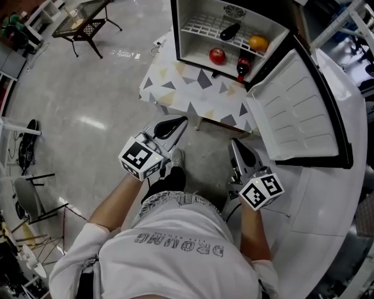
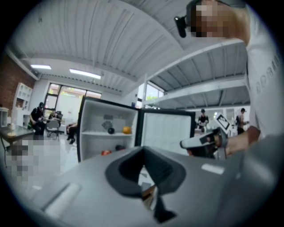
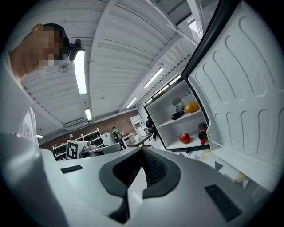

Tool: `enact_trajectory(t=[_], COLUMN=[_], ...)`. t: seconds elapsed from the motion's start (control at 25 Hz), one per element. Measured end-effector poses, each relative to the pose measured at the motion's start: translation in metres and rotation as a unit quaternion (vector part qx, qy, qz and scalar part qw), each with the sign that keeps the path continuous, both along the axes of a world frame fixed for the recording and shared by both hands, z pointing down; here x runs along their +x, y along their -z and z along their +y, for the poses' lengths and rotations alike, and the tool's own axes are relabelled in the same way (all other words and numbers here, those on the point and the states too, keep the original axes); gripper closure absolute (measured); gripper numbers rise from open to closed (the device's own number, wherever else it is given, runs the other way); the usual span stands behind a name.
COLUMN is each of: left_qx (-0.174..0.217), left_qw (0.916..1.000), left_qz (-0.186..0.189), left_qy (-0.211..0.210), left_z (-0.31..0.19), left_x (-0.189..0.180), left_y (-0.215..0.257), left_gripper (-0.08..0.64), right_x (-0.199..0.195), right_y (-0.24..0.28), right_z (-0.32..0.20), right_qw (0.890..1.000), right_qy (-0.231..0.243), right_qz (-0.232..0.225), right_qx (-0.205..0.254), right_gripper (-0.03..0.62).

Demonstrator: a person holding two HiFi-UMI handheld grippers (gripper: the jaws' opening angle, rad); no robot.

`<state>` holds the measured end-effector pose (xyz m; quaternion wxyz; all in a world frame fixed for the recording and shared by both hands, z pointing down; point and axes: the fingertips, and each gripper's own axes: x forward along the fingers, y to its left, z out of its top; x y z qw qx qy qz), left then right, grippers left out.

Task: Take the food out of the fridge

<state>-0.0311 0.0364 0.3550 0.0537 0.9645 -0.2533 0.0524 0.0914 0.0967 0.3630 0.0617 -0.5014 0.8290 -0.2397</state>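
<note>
Head view: the food sits inside the open fridge (image 1: 201,10), with a dark eggplant (image 1: 229,31) and an orange (image 1: 258,42) on the wire shelf (image 1: 201,26), and a red apple (image 1: 217,56) and a dark bottle (image 1: 243,63) below. The fridge stands on a table (image 1: 193,87) covered in triangle-patterned cloth, its door (image 1: 292,111) swung wide. My left gripper (image 1: 180,121) and right gripper (image 1: 237,144) hang short of the table, both clenched on nothing.
</note>
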Motion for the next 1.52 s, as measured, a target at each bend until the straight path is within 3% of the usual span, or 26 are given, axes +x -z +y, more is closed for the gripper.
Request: enact_trajectory(t=[0.76,1.16,1.52], left_qx=[-0.023,-0.026,-0.029], left_qw=[0.9988,0.9976,0.9979], left_qz=[-0.002,-0.004,-0.015], left_qy=[-0.043,-0.065,-0.056], left_z=[-0.160,-0.199,-0.231], left_x=[-0.015,-0.008,0.005], left_y=[-0.021,-0.028,-0.047], left_gripper=[0.552,0.552,0.552], right_x=[-0.019,-0.024,-0.019], right_y=[-0.013,-0.014,-0.025], right_z=[-0.155,-0.193,-0.216], right_qw=[0.999,0.998,0.998], right_qy=[-0.044,-0.061,-0.052], right_qz=[0.000,0.000,-0.005], right_qx=[-0.030,-0.033,-0.043], right_gripper=[0.603,0.603,0.603])
